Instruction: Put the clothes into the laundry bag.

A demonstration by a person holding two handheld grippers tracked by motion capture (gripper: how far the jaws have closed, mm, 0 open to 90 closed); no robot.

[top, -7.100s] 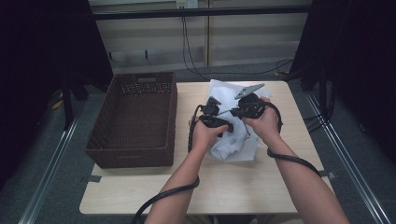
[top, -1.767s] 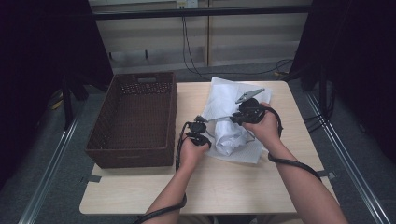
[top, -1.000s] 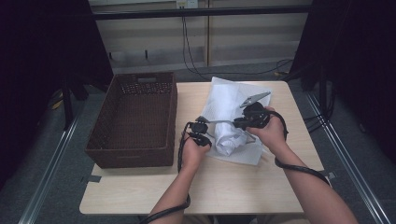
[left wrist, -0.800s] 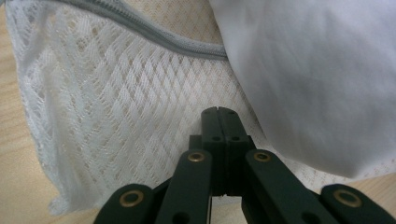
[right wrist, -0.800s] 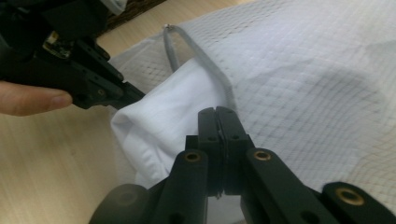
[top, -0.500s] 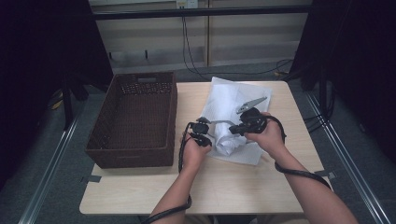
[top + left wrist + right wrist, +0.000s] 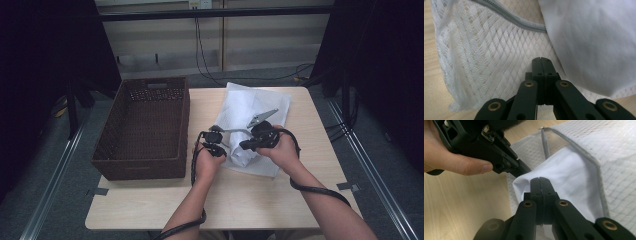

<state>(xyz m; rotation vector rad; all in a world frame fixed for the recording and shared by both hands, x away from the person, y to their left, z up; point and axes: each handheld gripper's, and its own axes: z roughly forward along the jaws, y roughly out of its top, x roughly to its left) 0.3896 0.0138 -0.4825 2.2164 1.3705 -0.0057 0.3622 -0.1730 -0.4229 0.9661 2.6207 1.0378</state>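
A white mesh laundry bag point(image 7: 260, 102) with a grey zipper point(image 7: 596, 167) lies flat on the table. A plain white cloth point(image 7: 569, 177) sits bunched in the bag's open mouth, at the near left corner point(image 7: 246, 156). My left gripper point(image 7: 226, 146) is shut on the bag's mesh point(image 7: 499, 50) beside the cloth point(image 7: 594, 40). From the right, my right gripper point(image 7: 243, 145) is shut on the edge of the white cloth, its tips point(image 7: 540, 180) close to the left gripper's jaw point(image 7: 520, 170). The two grippers point at each other, nearly touching.
A dark brown woven basket point(image 7: 140, 162) stands on the left half of the wooden table point(image 7: 250, 200), right beside the left hand. Cables trail from both grippers toward the table's near edge. Black curtains and metal rails flank the table.
My right gripper has come a little toward the near edge and leftward, closer to the left gripper. The left gripper has stayed where it was.
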